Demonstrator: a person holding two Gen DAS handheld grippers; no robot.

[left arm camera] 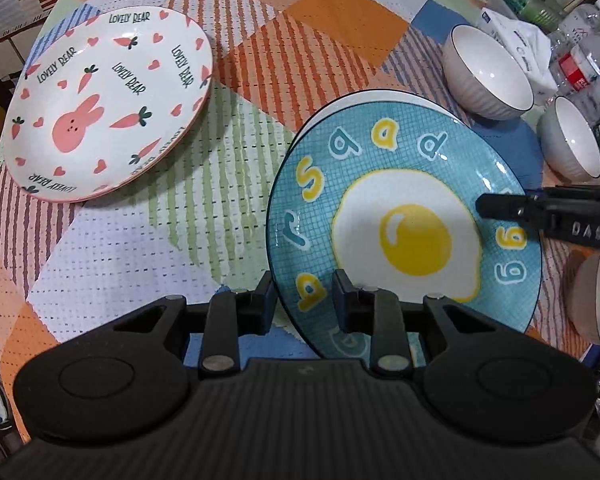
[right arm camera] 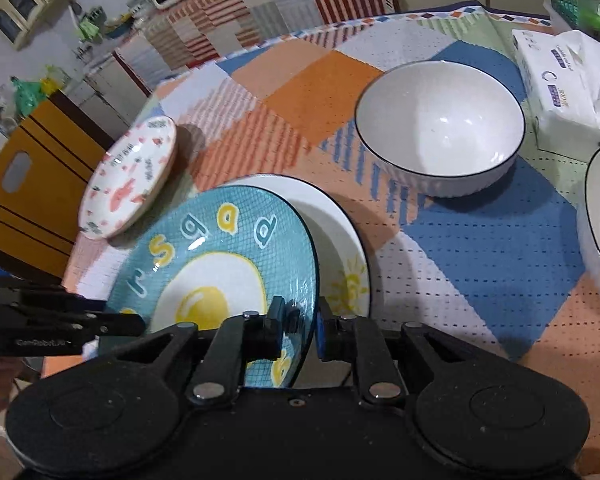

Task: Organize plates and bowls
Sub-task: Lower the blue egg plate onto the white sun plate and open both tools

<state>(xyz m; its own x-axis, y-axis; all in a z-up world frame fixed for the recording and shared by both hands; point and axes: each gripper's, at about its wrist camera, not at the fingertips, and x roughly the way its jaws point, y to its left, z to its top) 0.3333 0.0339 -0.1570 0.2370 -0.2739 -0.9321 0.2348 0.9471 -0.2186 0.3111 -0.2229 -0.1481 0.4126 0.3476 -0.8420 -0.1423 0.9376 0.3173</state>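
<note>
A blue plate with a fried-egg picture and letters point(left arm camera: 404, 200) point(right arm camera: 220, 264) lies tilted over a white plate with a sun drawing point(right arm camera: 340, 240) point(left arm camera: 360, 98). My left gripper point(left arm camera: 304, 302) point(right arm camera: 136, 326) is shut on the blue plate's near-left rim, one finger under it and one on its inside. My right gripper point(right arm camera: 302, 320) point(left arm camera: 484, 206) straddles the opposite rim with a thin gap at the outer pad. A white rabbit-and-carrot plate point(left arm camera: 108, 104) point(right arm camera: 130, 176) sits apart at the left.
Two white bowls with dark rims point(left arm camera: 488, 76) point(left arm camera: 572, 140) stand at the right; the nearer one point(right arm camera: 440, 128) is beyond the plates. A tissue pack point(right arm camera: 564, 76) and plastic bottles point(left arm camera: 588, 68) crowd the far right edge. An orange chair back point(right arm camera: 32, 184) stands beside the table.
</note>
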